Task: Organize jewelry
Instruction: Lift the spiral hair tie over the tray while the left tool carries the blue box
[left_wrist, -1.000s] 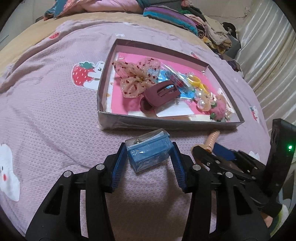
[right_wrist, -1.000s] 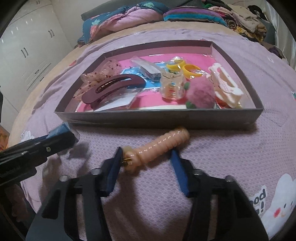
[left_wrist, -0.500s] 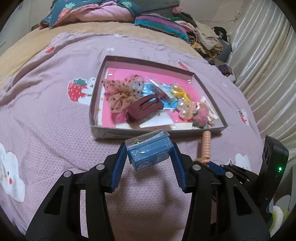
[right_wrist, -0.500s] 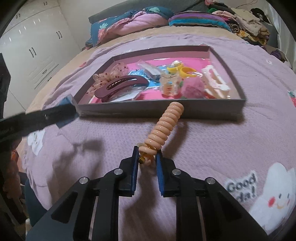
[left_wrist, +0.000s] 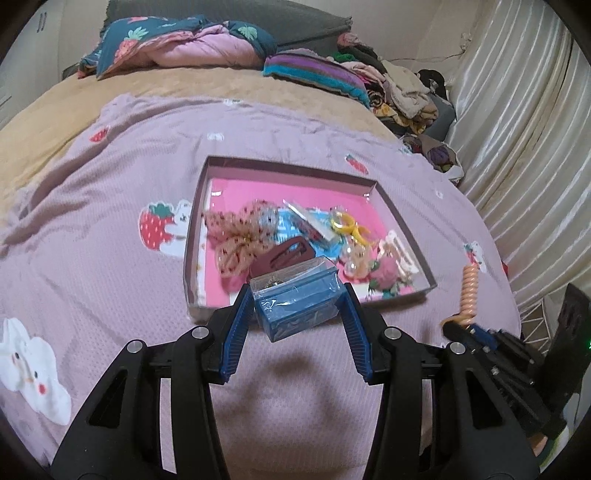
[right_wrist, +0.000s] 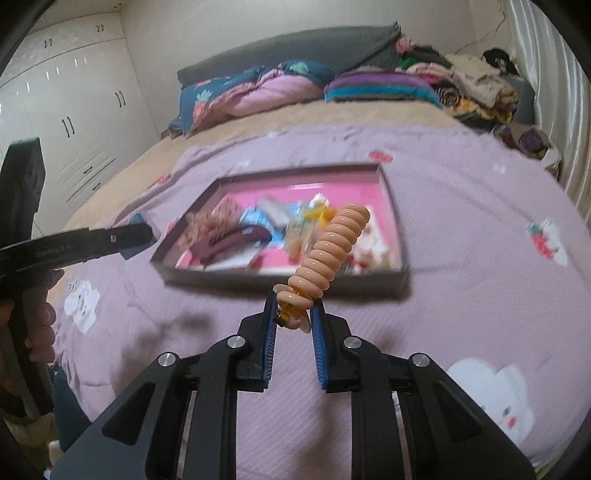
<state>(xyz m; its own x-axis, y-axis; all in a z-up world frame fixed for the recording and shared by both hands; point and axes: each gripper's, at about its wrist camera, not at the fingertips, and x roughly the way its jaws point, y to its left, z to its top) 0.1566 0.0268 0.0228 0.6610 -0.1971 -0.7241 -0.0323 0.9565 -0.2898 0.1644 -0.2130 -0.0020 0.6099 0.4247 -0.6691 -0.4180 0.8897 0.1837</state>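
A small clear-lidded blue jewelry box (left_wrist: 297, 297) is shown clamped between the blue pads of the left hand-held gripper (left_wrist: 295, 295), lifted clear of the pale purple quilted bedspread with strawberry and cloud prints (left_wrist: 92, 240). A peach-coloured spiral coil hair tie (right_wrist: 327, 254) is gripped at its lower end by the narrowly closed right hand-held gripper (right_wrist: 293, 314), the coil standing up and tilted away from the pads. Both items are held in the air on the near side of a shallow grey-walled cardboard tray with a pink floor (left_wrist: 391, 201), which rests on the bedspread. Within the tray are seen a beige dotted fabric bow (left_wrist: 240, 240), a maroon hair claw (left_wrist: 284, 254), yellow rings (left_wrist: 347, 221) and a pink pom-pom (left_wrist: 388, 271). Folded bedding and clothes (left_wrist: 177, 44) are piled at the far end of the bed.
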